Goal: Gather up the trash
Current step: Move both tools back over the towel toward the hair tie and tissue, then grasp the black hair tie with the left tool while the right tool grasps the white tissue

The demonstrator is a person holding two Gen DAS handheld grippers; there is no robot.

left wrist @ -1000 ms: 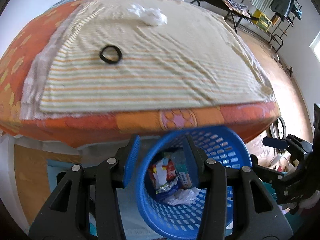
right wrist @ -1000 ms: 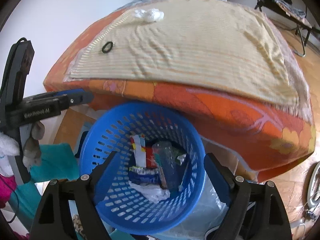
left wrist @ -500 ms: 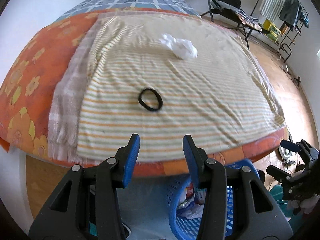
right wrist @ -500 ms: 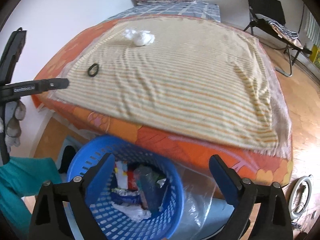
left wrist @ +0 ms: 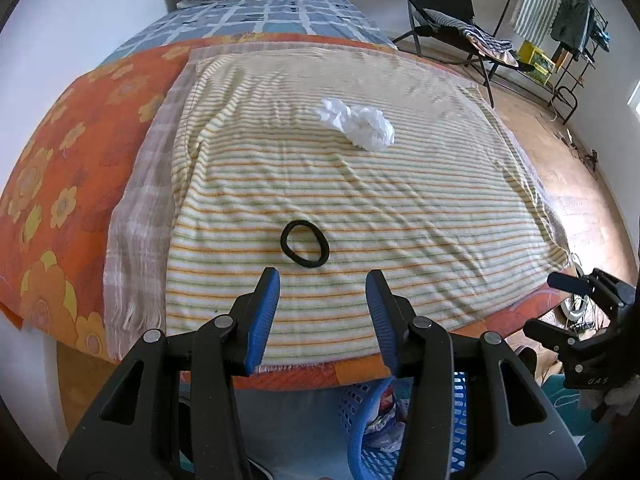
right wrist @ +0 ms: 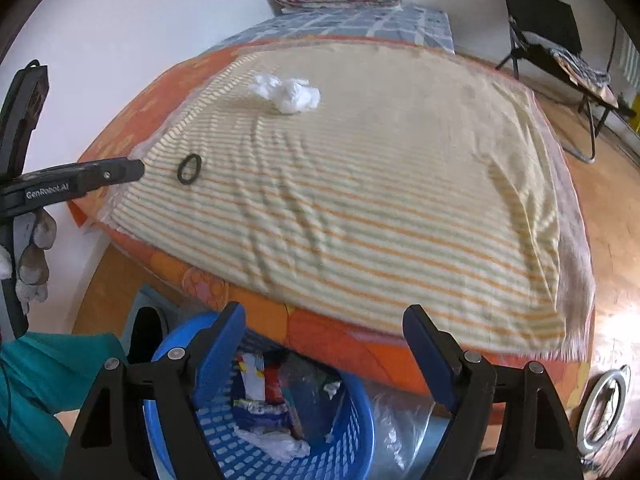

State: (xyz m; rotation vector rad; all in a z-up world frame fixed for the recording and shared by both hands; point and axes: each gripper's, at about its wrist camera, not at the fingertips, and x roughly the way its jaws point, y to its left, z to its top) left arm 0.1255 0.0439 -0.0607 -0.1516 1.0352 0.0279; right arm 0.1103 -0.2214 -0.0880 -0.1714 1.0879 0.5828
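While bed [left wrist: 360,208] bears tissue [left wrist: 360,122], hair tie [left wrist: 305,243]

A hair tie [left wrist: 305,244] lies on the bed [left wrist: 360,184] before a crumpled tissue [left wrist: 360,122] — basket [right wrist: 256,452] on the floor below.

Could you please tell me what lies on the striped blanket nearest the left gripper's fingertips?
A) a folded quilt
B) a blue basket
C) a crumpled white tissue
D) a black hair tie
D: the black hair tie lies on the striped blanket just beyond the left gripper, while the crumpled white tissue sits much farther up the bed.
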